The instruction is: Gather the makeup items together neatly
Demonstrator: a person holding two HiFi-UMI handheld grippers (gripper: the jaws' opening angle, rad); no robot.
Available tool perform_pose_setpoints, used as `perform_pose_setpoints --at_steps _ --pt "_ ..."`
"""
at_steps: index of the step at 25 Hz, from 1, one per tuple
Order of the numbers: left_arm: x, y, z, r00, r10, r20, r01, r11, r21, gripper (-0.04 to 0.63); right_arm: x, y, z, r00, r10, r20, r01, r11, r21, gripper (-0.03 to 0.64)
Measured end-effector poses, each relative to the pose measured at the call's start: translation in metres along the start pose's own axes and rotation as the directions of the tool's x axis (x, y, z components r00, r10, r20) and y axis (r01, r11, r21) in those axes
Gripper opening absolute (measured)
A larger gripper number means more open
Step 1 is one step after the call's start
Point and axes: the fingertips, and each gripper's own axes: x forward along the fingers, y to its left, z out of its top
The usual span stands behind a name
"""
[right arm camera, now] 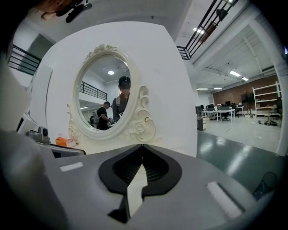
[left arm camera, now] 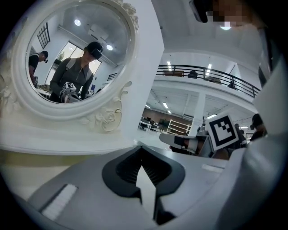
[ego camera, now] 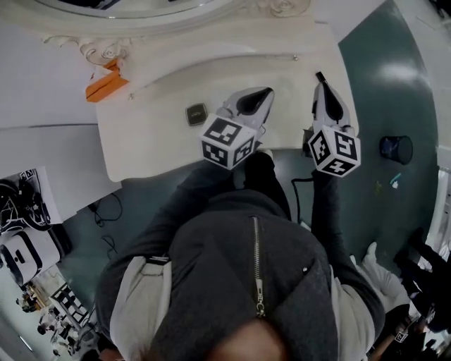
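Leftmost, an orange item point(ego camera: 106, 83) lies at the ten o'clock corner of the desk point(ego camera: 155, 148), beside the mirror point(right arm camera: 108, 94). A small dark compact point(ego camera: 196, 113) sits mid-desk with bare surface around it. At its three o'clock is the left hand-held gripper point(ego camera: 262, 95), clenched on nothing. The right hand-held gripper point(ego camera: 320, 81), also clenched and empty, is near the desk's three o'clock edge, with open green floor point(ego camera: 384, 106) beyond.

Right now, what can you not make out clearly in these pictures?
Orange item, head view: too small to identify.
Dark square item, head view: too small to identify.
Mirror, head view: cut off by top edge.
Tabletop, left gripper view: mostly hidden by the left gripper itself.
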Motion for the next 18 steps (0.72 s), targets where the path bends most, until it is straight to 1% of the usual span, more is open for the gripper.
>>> perform_pose_setpoints --at_steps 5,11,14,18 --pt "0.041 -0.023 -0.009 0.999 -0.037 -0.023 0.037 0.999 -0.013 0.009 0.003 -0.048 -0.001 0.999 -0.037 -0.016 0.037 0.999 -0.011 0.005" --pt "0.087 -0.034 -0.020 0.999 -0.030 -0.041 0.028 0.999 -0.033 0.009 0.016 -0.093 -0.014 0.997 -0.043 -0.068 0.041 0.999 -0.030 0.014" --pt "0.106 -0.032 -0.027 0.999 -0.008 -0.050 0.006 0.999 -0.041 0.009 0.029 -0.107 -0.024 0.994 -0.025 -0.104 0.021 0.999 -0.041 0.032" --pt "0.131 -0.023 -0.039 0.997 0.030 -0.070 -0.034 0.998 -0.050 0.009 0.048 -0.116 -0.043 0.984 0.037 -0.176 -0.047 0.998 -0.051 0.075"
